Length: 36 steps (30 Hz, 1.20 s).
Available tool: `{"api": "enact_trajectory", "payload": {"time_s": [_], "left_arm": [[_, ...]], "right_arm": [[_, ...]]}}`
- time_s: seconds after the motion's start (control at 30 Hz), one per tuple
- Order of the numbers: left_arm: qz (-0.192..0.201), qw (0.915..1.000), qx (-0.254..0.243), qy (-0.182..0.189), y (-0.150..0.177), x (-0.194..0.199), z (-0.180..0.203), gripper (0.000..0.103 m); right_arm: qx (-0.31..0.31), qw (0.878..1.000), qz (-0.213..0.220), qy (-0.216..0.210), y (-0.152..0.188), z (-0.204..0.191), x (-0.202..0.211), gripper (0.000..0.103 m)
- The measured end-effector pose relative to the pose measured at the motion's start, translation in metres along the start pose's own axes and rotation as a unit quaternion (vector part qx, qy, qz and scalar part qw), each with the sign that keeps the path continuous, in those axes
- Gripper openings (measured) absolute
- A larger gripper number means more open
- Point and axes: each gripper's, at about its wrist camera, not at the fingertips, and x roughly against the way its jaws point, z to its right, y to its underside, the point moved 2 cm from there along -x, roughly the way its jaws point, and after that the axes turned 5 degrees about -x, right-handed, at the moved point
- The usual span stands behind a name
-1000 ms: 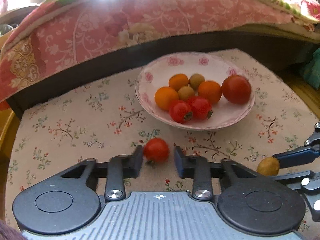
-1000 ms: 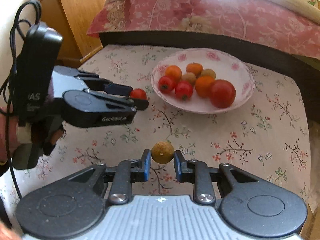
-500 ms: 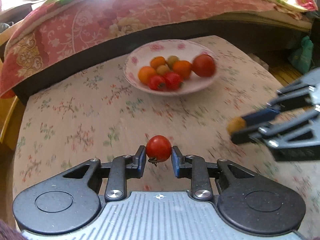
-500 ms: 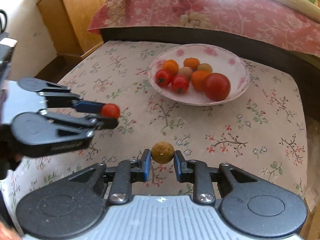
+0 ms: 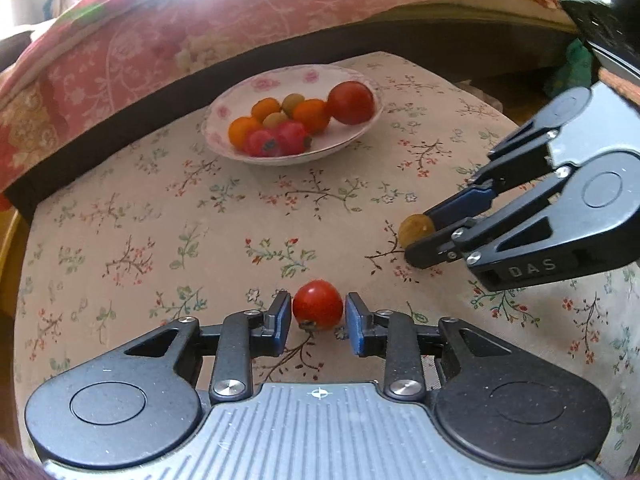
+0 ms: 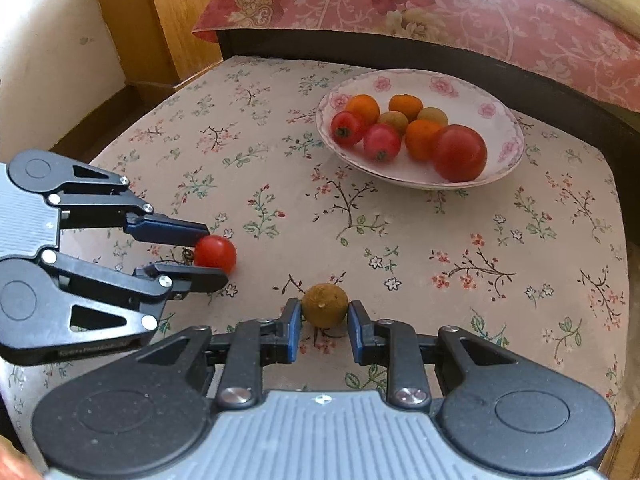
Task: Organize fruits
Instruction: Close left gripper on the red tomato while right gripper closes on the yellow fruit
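Note:
My left gripper (image 5: 316, 318) has its pads set wide on either side of a small red cherry tomato (image 5: 317, 304), with a thin gap at each side; the tomato rests low at the flowered cloth. It also shows in the right wrist view (image 6: 215, 254), at the left gripper's tips (image 6: 210, 254). My right gripper (image 6: 323, 330) stands likewise around a brown longan (image 6: 324, 305), also seen in the left wrist view (image 5: 415, 229). A white flowered bowl (image 5: 236, 96) holds several tomatoes and small orange and brown fruits at the far side.
The table has a flowered cloth (image 6: 480, 240). A pink floral quilt (image 5: 200, 32) on a dark bed frame runs behind the bowl. A wooden cabinet (image 6: 168, 20) stands at the far left.
Both grippers have drawn back from the bowl and come down to the cloth. The jaws of both have opened a little around their fruits.

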Motion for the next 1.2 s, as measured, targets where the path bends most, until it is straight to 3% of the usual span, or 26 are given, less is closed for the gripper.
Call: {"api": "enact_trajectory", "payload": {"time_s": [0.1,0.3,1.2], "left_arm": [[-0.002,0.9999,-0.013,0.001,0.0021,-0.0021,0.0049,0.051],[-0.001,0.9998,-0.019,-0.001,0.0048,-0.0008,0.0063,0.057],[-0.006,0.9996,-0.026,0.001,0.0059,-0.0049,0.0085,0.06]], "right_arm": [[0.008,1.0,-0.001,0.001,0.0011,-0.0013,-0.0015,0.03],[0.003,1.0,-0.002,0.006,0.0006,0.0021,0.0005,0.037],[0.005,1.0,0.001,0.003,0.0007,-0.0001,0.0035,0.04]]}}
